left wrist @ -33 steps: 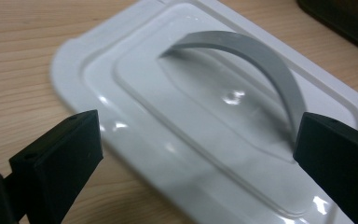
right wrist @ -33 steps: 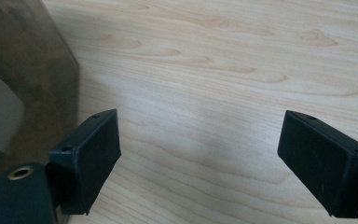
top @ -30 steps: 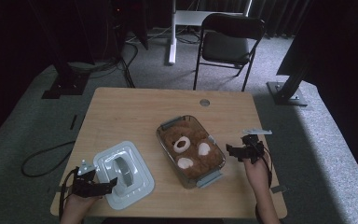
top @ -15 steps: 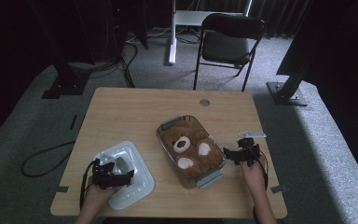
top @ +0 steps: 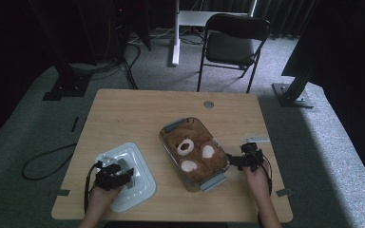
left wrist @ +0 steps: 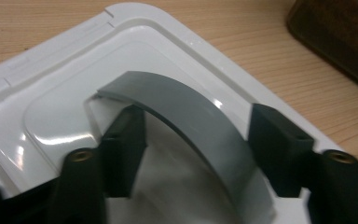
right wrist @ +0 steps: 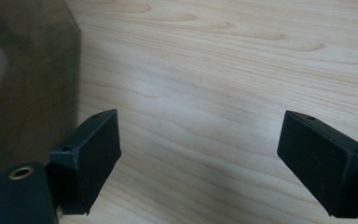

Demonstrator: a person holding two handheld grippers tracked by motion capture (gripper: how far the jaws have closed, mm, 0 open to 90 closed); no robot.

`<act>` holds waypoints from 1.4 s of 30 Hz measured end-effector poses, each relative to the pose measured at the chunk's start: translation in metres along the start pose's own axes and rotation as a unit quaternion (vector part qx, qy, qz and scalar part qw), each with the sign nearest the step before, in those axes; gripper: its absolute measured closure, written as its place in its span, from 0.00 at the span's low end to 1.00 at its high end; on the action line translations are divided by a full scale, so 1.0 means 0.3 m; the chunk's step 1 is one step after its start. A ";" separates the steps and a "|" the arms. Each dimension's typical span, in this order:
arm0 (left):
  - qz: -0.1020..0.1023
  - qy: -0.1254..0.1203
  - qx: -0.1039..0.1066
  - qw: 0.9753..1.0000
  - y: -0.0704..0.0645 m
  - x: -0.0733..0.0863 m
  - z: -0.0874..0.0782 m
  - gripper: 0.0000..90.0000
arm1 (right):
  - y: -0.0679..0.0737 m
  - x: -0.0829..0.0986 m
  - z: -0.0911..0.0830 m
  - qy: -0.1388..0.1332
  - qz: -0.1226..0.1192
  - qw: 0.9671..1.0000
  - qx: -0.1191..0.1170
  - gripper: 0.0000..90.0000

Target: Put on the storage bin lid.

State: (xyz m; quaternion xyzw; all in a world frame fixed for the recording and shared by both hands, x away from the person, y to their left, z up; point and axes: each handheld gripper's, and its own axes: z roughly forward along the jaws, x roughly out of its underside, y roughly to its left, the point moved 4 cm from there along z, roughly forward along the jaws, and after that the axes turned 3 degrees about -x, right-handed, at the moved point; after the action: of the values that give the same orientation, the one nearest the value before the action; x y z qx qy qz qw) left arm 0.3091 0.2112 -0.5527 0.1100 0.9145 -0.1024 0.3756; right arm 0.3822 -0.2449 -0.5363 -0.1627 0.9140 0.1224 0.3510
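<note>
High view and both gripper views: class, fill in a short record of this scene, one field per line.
Lid: white lid flat on the table, near left
Handle: grey arched handle between the jaws
Left tongs: open, astride the handle
Container: clear container holding a brown plush bear
Right tongs: open over bare wood, beside the container

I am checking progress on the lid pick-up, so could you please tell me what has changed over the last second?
The left gripper has moved from the table's near left edge forward onto the white lid; its open jaws now straddle the grey handle without clamping it. The right gripper has edged slightly toward the glass container, jaws open over bare table. Lid, container and the teddy bear inside have not moved.
</note>
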 end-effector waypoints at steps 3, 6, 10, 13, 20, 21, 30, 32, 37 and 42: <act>-0.010 -0.004 0.004 1.000 0.013 0.000 -0.003 0.56 | 0.006 0.006 -0.001 0.002 -0.002 1.000 -0.004 0.14; -0.015 -0.008 0.007 1.000 0.030 -0.001 -0.008 0.64 | 0.009 0.013 -0.003 0.003 -0.002 1.000 -0.007 0.14; -0.025 -0.016 0.015 0.999 0.047 -0.003 -0.014 0.72 | 0.014 0.022 0.001 0.004 -0.001 1.000 -0.013 0.14; -0.032 -0.028 0.024 0.999 0.054 -0.009 -0.024 0.77 | 0.024 0.031 0.010 0.009 -0.001 1.000 -0.020 0.14; -0.034 -0.046 0.044 0.997 0.065 -0.034 -0.073 0.79 | 0.044 0.042 0.028 0.007 0.012 0.998 -0.063 0.15; -0.035 -0.051 0.046 0.997 0.065 -0.039 -0.084 0.79 | 0.044 0.043 0.027 0.002 0.014 0.997 -0.070 0.15; -0.037 -0.090 0.070 0.993 0.067 -0.103 -0.189 0.79 | 0.083 0.059 0.039 -0.009 0.013 0.990 -0.141 0.15; -0.037 -0.097 0.078 0.991 0.059 -0.119 -0.209 0.79 | 0.100 0.059 0.043 -0.008 0.001 0.989 -0.144 0.15; -0.025 -0.113 0.089 0.989 0.031 -0.158 -0.249 0.79 | 0.144 0.056 0.048 -0.022 -0.016 0.987 -0.156 0.15; -0.015 -0.123 0.107 0.987 0.002 -0.192 -0.279 0.79 | 0.200 0.064 0.057 -0.023 -0.034 0.985 -0.167 0.15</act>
State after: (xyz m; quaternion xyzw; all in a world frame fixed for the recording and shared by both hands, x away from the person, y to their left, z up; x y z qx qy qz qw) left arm 0.2936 0.2271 -0.4536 0.1224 0.8468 -0.2175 0.4698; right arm 0.3561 -0.1881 -0.5552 -0.2477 0.8661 0.2653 0.3438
